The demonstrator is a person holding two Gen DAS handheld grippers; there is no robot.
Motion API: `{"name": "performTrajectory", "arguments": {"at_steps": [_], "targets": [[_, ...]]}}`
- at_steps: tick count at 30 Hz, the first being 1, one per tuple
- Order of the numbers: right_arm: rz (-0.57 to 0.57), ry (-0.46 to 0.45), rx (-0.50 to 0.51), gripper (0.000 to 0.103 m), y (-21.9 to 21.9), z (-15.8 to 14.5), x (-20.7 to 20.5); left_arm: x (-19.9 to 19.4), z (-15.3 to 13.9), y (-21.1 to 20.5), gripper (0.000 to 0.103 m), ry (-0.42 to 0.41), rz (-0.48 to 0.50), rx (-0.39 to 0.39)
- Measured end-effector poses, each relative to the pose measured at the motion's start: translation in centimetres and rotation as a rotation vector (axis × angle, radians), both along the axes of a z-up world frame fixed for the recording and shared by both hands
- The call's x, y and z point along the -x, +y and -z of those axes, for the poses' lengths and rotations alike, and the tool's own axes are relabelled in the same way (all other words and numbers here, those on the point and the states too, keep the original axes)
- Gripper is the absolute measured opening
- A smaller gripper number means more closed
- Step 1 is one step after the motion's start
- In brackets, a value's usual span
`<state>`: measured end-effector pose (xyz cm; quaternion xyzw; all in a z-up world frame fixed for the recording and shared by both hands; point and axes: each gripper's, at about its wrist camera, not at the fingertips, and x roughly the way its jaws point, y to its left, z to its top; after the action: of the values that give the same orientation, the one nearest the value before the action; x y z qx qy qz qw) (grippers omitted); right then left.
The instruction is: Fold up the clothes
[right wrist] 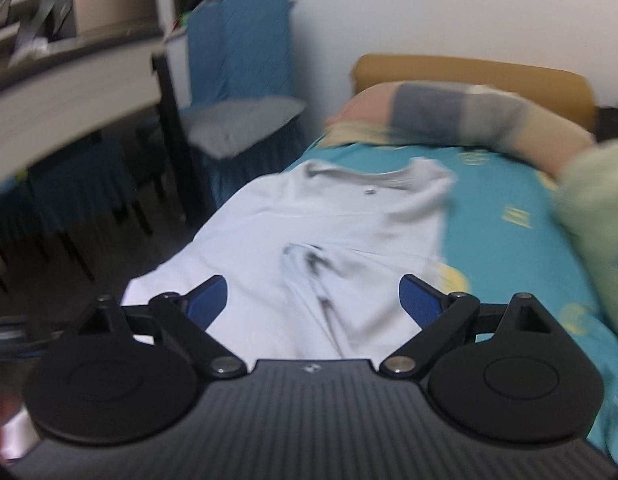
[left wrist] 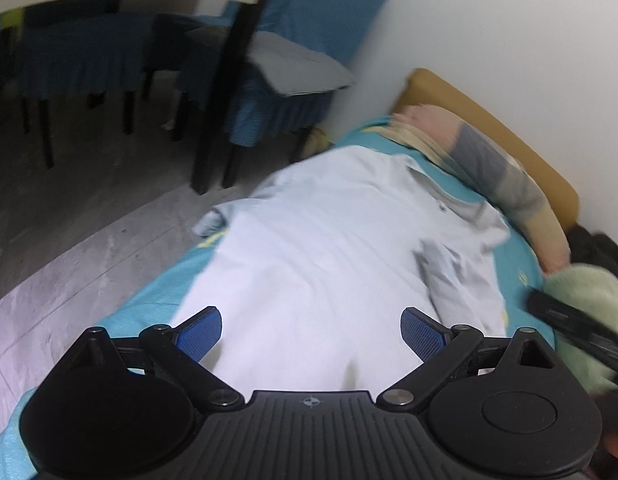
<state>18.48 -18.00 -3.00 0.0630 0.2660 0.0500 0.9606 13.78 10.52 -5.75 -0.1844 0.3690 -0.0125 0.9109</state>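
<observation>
A: What takes up most of the view?

B: A bed (left wrist: pixel 521 240) with a teal sheet, its tan headboard (right wrist: pixel 469 76) against the white wall. A long striped pillow (left wrist: pixel 505 176) in pink, grey and beige lies along the head end, and a pale green blanket (right wrist: pixel 593 208) is bunched at the far side of the mattress.

A: And beside the bed?

B: A chair (left wrist: pixel 293 60) draped in blue fabric with a grey cushion (right wrist: pixel 245 120) on its seat, next to a dark-legged table (right wrist: pixel 69 76). The floor is grey.

A: Where is the garment?

B: A pale blue polo shirt (left wrist: pixel 329 240) lies spread on the sheet, collar toward the pillow and hem toward the cameras. One sleeve (left wrist: pixel 457 272) is folded in over the body; the other reaches the mattress edge nearest the chair.

A: The tools?

B: The left gripper (left wrist: pixel 311 330) hovers over the lower part of the shirt, blue pads (left wrist: pixel 201 332) spread wide, nothing between them. The right gripper (right wrist: pixel 313 300) is likewise spread wide above the folded-in sleeve, holding nothing. Both views are blurred, so I cannot tell whether either touches the cloth.
</observation>
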Motion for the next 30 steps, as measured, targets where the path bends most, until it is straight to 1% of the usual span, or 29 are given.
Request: {"name": "performTrajectory", "arguments": {"at_steps": [3,5,8,10,11,14,15,16,18,19,21,22,24,26,30], "targets": [[0.081,-0.013,-0.057,0.095,-2.9,-1.4,6.5,1.0,-0.3,-2.1,0.095,-0.009,0.059,-0.018],[0.144,-0.009,-0.067,0.095,-4.4,-1.7,9.9,1.9,-0.4,-3.5,0.094,-0.004,0.099,-0.023],[0.213,0.005,-0.061,0.094,-6.0,-2.0,13.3,3.6,-0.6,-5.9,0.09,0.013,0.163,-0.04],[0.242,-0.002,-0.07,0.094,-6.8,-2.4,14.8,5.1,-0.7,-7.7,0.088,0.016,0.213,-0.059],[0.245,-0.015,-0.087,0.094,-7.4,-2.7,15.4,5.8,-0.8,-8.7,0.088,0.017,0.239,-0.068],[0.237,-0.053,-0.133,0.094,-8.9,-3.6,16.5,8.5,-0.7,-11.8,0.081,0.018,0.326,-0.088],[0.246,-0.062,-0.142,0.094,-9.6,-3.9,16.9,9.4,-0.6,-12.8,0.072,0.019,0.354,-0.091],[0.255,-0.071,-0.153,0.094,-10.2,-4.2,17.3,10.3,-0.6,-13.9,0.058,0.02,0.382,-0.088],[0.28,-0.081,-0.181,0.094,-11.6,-4.2,17.8,12.0,-0.3,-16.0,0.051,0.039,0.436,-0.066],[0.292,-0.086,-0.195,0.094,-12.3,-4.2,18.1,12.7,-0.1,-17.0,0.044,0.054,0.467,-0.035],[0.317,-0.097,-0.224,0.094,-13.7,-4.3,18.6,13.6,0.5,-19.2,0.038,0.096,0.537,0.046],[0.329,-0.102,-0.238,0.094,-14.4,-4.3,18.8,14.1,0.9,-20.3,0.037,0.118,0.572,0.087],[0.348,-0.102,-0.264,0.094,-15.6,-4.1,19.1,15.1,1.7,-22.5,0.036,0.158,0.631,0.138],[0.364,-0.102,-0.292,0.094,-16.7,-3.9,19.3,15.5,2.8,-24.0,0.035,0.205,0.662,0.156],[0.384,-0.088,-0.352,0.094,-18.1,-3.3,19.4,15.6,5.3,-25.4,0.036,0.32,0.633,0.141]]}}
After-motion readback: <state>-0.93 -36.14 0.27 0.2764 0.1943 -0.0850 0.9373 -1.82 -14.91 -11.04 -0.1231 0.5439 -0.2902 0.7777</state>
